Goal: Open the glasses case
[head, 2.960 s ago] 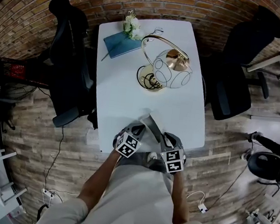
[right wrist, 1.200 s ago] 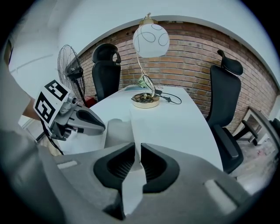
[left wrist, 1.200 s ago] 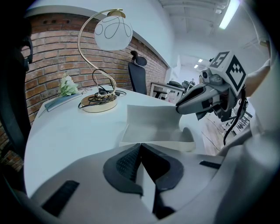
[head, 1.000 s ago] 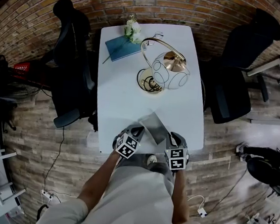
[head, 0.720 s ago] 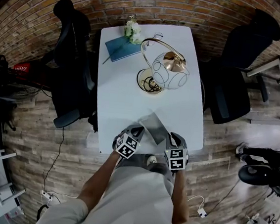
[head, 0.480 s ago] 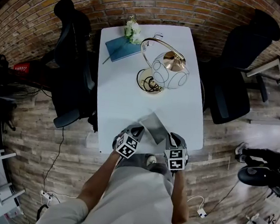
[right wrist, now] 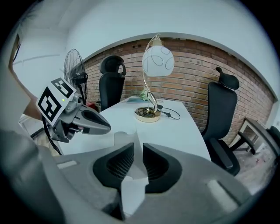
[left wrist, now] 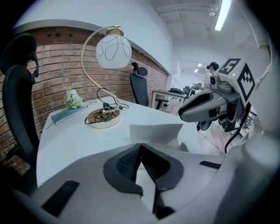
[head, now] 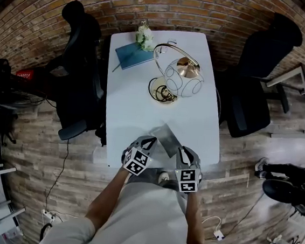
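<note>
The glasses case (head: 164, 138) lies at the near edge of the white surface (head: 135, 109), a grey panel folded out between the two claws. The left claw (left wrist: 140, 146) has its pads pressed together at the tips. The right claw (right wrist: 138, 151) shows only a narrow slit with a pale edge of the case behind it — no firm grip is evident. To finish well, one claw should probably pin the base while the other folds the flap flat. The lamp (head: 174, 79), notebook (head: 132, 54) and flowers (head: 144, 34) sit well beyond — nothing blocks the way.
</note>
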The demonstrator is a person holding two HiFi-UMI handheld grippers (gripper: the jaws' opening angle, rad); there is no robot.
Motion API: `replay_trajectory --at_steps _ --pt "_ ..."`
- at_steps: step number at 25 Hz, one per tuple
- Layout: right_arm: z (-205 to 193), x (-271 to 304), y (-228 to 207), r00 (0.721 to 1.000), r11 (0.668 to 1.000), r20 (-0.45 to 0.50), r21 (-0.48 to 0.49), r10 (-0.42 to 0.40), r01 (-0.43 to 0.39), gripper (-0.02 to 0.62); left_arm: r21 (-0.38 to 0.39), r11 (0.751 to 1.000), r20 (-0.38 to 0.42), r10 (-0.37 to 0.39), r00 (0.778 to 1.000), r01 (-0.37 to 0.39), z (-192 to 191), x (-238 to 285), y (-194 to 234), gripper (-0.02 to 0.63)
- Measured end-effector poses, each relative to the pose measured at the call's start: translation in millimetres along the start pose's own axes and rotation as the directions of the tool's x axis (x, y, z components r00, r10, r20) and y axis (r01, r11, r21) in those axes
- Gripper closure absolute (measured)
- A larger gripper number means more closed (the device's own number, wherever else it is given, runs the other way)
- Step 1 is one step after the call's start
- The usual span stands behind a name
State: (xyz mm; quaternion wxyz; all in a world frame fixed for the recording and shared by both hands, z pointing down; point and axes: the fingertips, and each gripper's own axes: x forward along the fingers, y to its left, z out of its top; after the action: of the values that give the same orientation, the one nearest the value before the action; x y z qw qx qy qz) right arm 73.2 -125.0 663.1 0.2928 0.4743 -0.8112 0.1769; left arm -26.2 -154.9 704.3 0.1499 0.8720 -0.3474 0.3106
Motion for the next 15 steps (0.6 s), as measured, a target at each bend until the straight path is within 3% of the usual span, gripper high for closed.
replay_trajectory --at_steps 7,15 --pt "47 -25 -5 0.991 0.999 0.131 0.0 -0.033 0.033 0.535 0.003 0.999 0.127 0.051 0.991 -0.052 46 -32 6 0.6" --pt "100 -62 -6 0.961 0.998 0.271 -0.014 -0.052 0.058 0.535 0.014 0.994 0.272 0.097 0.957 -0.105 100 -73 10 0.6"
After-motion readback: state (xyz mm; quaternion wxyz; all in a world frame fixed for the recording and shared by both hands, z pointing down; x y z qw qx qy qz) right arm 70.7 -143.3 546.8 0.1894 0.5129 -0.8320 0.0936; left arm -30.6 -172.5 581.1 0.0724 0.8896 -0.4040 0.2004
